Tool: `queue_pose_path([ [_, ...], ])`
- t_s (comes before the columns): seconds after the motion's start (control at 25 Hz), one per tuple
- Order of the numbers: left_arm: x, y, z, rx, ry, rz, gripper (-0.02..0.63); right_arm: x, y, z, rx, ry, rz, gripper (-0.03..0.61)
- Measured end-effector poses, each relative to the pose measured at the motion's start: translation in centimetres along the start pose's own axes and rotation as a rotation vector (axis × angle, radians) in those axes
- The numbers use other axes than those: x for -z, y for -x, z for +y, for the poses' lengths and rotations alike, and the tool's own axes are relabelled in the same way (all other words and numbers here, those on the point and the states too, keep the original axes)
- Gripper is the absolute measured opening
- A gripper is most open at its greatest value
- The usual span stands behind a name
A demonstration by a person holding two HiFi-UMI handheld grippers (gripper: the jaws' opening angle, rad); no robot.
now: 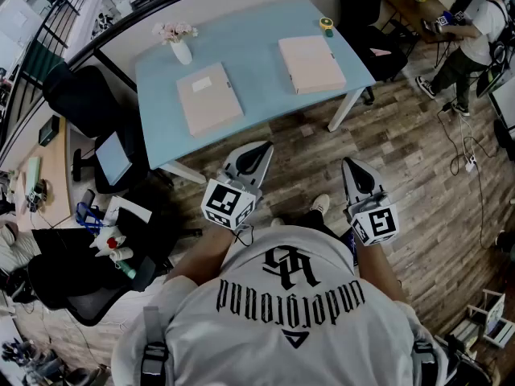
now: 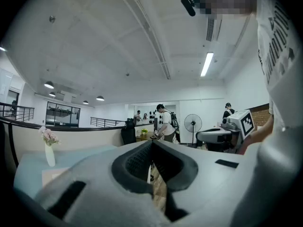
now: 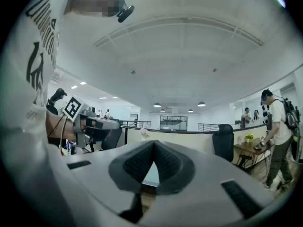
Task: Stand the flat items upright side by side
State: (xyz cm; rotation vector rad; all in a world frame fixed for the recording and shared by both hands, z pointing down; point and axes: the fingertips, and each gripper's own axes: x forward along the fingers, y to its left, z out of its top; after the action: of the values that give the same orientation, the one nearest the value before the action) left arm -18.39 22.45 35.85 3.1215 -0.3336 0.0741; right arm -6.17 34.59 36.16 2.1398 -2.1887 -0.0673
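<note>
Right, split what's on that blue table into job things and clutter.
Job in hand:
- left flat pink item, lying flat
- right flat pink item, lying flat

Just lying about:
- vase of flowers
- small yellow-green object, at the far right corner of the table

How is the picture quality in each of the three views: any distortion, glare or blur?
Head view: strong fisheye bend, the table sharp under even light. Left gripper view: black round border, the ceiling strip lamp glares white, the near left gripper looks soft. Right gripper view: same border, the right gripper is soft, sharper farther off.
</note>
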Motion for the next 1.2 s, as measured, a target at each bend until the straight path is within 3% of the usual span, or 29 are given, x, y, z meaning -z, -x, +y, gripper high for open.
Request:
queue_pose_path([
  [0.64, 0.2, -1.4, -0.2, -0.020, -0.016, 0.010, 0.003, 0.4, -0.5, -1.4, -0.018, -0.006, 0.008, 0.005],
  [0.96, 0.3, -3.9, 0.0, -0.043, -0.020, 0.005, 0.008, 0.8, -1.4, -4.4, -0.008, -0.009, 0.003, 0.008],
  [1.0, 0.4, -4.6, 0.0, -0.045, -0.021, 0.007, 0.053, 1.0, -1.7, -5.0, -0.009, -0.012, 0.008, 0.011],
  [1.2, 1.6, -8.0, 0.5, -0.058, 0.007, 0.037, 0.269, 2.4, -3.1, -8.0, -0.017, -0.042, 0.041, 0.206],
])
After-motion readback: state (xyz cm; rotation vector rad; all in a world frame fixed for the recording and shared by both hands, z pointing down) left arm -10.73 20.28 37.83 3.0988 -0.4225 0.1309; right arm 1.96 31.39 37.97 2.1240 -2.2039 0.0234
